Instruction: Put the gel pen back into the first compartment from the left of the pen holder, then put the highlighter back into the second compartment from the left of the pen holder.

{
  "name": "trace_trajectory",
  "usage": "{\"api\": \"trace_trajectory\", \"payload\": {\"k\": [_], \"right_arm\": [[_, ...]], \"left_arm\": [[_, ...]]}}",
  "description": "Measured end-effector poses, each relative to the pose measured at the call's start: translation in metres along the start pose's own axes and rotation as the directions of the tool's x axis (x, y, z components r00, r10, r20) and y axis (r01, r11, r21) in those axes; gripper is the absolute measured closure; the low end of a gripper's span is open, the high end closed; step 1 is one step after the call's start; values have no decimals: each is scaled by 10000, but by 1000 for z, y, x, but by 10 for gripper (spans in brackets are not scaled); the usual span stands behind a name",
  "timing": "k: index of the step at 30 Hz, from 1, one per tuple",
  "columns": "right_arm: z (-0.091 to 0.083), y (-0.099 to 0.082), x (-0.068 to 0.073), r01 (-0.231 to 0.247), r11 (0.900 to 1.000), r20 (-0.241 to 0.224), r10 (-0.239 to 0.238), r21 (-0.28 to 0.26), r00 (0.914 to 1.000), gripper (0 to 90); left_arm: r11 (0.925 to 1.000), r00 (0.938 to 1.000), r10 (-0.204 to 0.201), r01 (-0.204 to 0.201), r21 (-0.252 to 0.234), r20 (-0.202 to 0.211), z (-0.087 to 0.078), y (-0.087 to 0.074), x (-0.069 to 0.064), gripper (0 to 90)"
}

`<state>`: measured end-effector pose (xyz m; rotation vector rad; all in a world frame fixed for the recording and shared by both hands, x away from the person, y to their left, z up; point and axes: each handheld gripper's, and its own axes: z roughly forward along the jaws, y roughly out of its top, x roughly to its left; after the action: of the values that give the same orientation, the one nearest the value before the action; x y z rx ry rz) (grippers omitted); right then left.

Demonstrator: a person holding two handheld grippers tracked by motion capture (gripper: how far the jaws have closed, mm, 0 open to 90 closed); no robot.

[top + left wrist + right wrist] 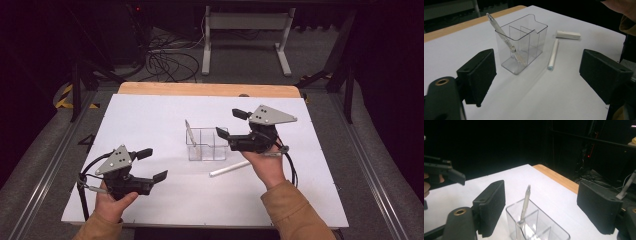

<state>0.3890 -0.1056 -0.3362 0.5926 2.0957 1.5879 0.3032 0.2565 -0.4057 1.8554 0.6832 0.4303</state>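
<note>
A clear plastic organizer with several compartments stands in the middle of the white board. A slim pen leans in its left compartment, tip end down. A white stick-like pen lies flat on the board just in front of the organizer, and a short white block lies beyond it. My left gripper is held low at the front left, open and empty, facing the organizer. My right gripper hovers by the organizer's right side, open and empty, with the pen below and between its jaws.
A wooden table edge runs along the back of the board. Behind it on the floor lie tangled cables and a white desk frame. Dark stands flank both sides.
</note>
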Motion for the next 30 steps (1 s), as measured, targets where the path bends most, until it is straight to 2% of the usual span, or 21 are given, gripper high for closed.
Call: {"api": "trace_trajectory", "payload": {"k": [3,8,11,14,17,21,26,30], "right_arm": [[-11,-6,-2,114,9999,93,-114,21,9999,235],[-26,-18,-7,75,9999,140,-76,128,9999,196],[-34,-24,-8,128,9997,217,-133,211,9997,171],[-45,-31,-10,156,9996,274,-162,228,9995,158],[-55,-43,-11,237,9993,334,-247,301,9991,146],[-66,-58,-12,59,9986,265,-73,524,9996,115],[-77,-78,-13,-113,9988,442,92,479,9990,111],[-84,-95,-19,-503,9965,665,458,672,9967,103]], "left_arm": [[10000,9998,98,-98,3,-167,2,1,-3,93],[9998,9998,-87,90,-153,156,3,2,-3,71],[9999,9999,-99,100,-79,118,4,3,-4,73],[9996,9997,239,-241,157,107,6,3,-4,102],[9987,9992,385,-388,320,97,8,4,-6,115],[9978,9987,452,-463,466,232,12,6,-9,119],[9975,9977,437,-465,537,523,18,10,-11,132],[9970,9972,521,-551,545,541,22,14,-13,142]]}}
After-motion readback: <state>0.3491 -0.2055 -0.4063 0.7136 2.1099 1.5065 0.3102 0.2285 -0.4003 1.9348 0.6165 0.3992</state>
